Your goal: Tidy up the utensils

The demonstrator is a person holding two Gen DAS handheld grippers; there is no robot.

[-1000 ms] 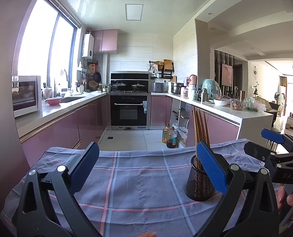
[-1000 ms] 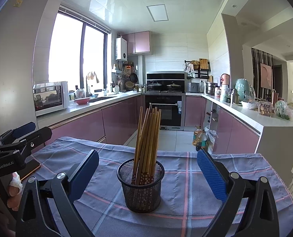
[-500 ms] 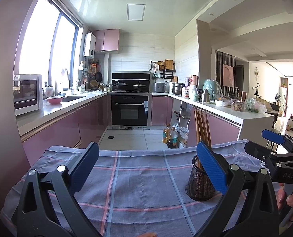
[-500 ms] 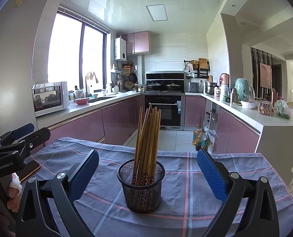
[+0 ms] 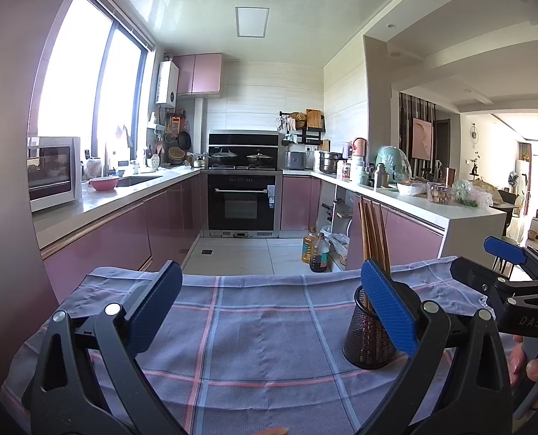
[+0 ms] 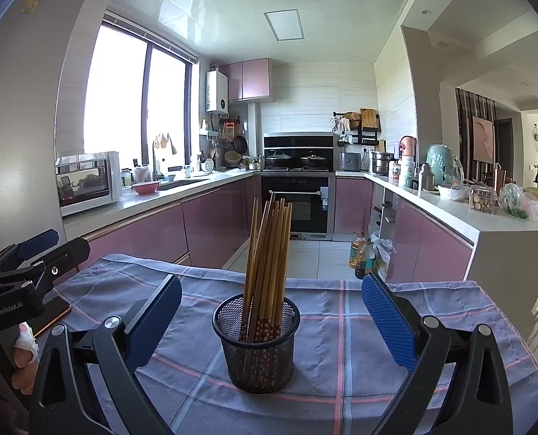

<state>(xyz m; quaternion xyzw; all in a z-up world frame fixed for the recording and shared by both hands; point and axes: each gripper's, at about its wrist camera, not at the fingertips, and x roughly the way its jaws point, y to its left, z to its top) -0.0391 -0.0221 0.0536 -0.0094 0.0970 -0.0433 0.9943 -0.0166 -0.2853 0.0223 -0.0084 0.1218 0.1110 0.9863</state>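
Note:
A black mesh cup (image 6: 257,344) stands on the checked cloth (image 6: 359,355) and holds several wooden chopsticks (image 6: 267,250) upright. My right gripper (image 6: 269,311) is open, its blue pads wide on either side of the cup, nothing gripped. In the left wrist view the same cup (image 5: 367,337) sits behind the right blue pad, with the chopsticks (image 5: 372,233) rising above it. My left gripper (image 5: 269,304) is open and empty over the cloth (image 5: 254,333). Each view shows the other gripper at its edge, held by a hand.
The cloth-covered table ends at a far edge (image 5: 269,277) facing a kitchen floor with oil bottles (image 5: 314,250). Pink cabinets and counters run left and right, an oven (image 5: 241,201) at the back. A phone-like flat object (image 6: 53,313) lies on the cloth at left.
Almost nothing differs. Both grippers stay open and the views shift only slightly; the cup and chopsticks have not moved.

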